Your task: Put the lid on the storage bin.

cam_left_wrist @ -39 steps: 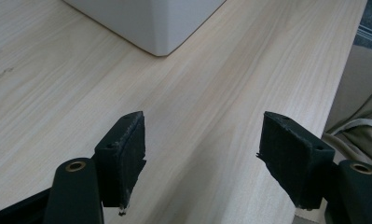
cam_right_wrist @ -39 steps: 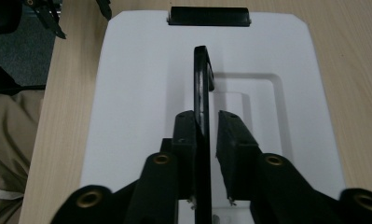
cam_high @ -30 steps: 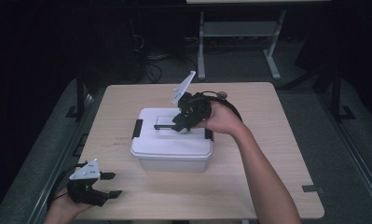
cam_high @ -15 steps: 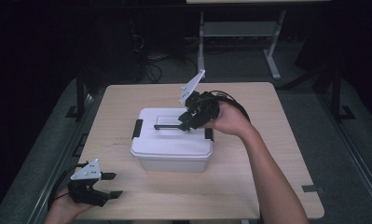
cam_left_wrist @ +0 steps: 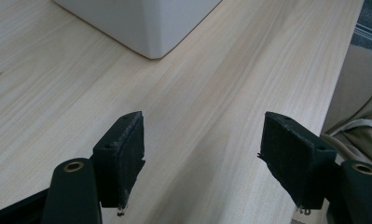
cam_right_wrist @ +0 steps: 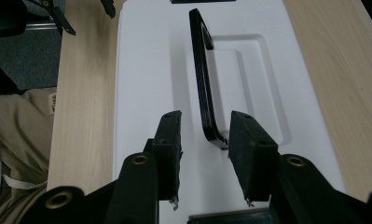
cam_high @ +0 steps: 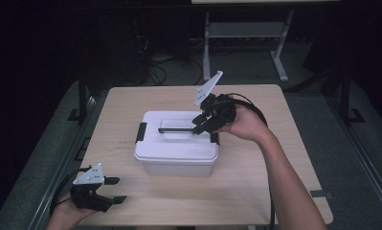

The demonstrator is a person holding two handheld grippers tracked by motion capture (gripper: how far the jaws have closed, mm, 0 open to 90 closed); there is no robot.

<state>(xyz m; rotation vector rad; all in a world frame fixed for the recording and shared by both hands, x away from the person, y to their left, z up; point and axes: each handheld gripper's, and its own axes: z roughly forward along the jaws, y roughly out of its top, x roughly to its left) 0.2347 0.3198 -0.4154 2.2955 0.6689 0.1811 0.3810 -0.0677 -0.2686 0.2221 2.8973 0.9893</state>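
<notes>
1. Box point(cam_high: 176, 148), white plastic with a lid, sits near the middle of my bench point(cam_high: 255, 187), with black latches at its two short ends.
2. Its black carry handle point(cam_high: 176, 129) is raised off the recessed panel of the lid point(cam_high: 174, 146); in the right gripper view the handle point(cam_right_wrist: 203, 79) stands on edge and runs away from the camera.
3. My right tool point(cam_high: 198, 125) is over the right end of the lid, with my hand point(cam_high: 241, 124) behind it and the grey plate tilted up above.
4. In the right gripper view the near corner of the handle lies between the right tool's point(cam_right_wrist: 204, 140) pads. It looks to touch the right-hand pad, with a clear gap to the left-hand pad point(cam_right_wrist: 172, 135).
5. Those jaws stand at a middling width and have just been opening a little, so I read this as a loose bracket on the handle, not a clamp.
6. My left tool point(cam_high: 113, 189) is at the near left corner of the bench, well apart from the box, pointing right.
7. In the left gripper view the left tool point(cam_left_wrist: 202, 154) has its jaws wide with bare wood between them, and a lower corner of the box point(cam_left_wrist: 146, 28) shows ahead.
</notes>
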